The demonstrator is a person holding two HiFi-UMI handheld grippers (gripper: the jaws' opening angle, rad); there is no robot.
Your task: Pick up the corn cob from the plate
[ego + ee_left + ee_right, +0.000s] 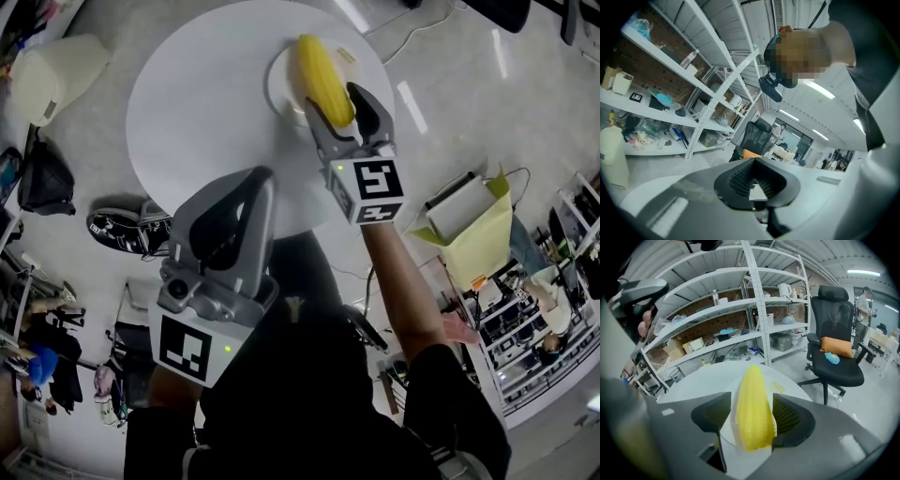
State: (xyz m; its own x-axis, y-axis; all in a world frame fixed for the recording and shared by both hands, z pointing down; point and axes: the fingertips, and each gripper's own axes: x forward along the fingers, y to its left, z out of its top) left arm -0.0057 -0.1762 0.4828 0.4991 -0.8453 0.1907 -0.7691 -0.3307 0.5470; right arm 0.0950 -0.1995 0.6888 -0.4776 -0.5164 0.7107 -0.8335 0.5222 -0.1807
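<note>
A yellow corn cob (323, 66) lies on a small white plate (278, 89) at the far side of the round white table (206, 103). My right gripper (337, 101) reaches over the plate, its jaws wide on either side of the cob's near end. In the right gripper view the cob (752, 404) fills the gap of the gripper (752, 417), with plate (790, 386) showing beside the left pad; the pads do not press on it. My left gripper (255, 183) hangs off the table's near edge, jaws together and empty, pointing at shelves (757, 187).
A white bin (52, 75) and a black bag (42, 178) stand on the floor left of the table. A yellow bag holding a box (473, 225) sits to the right. Beyond the table are metal shelves (726, 315) and a black office chair (836, 352).
</note>
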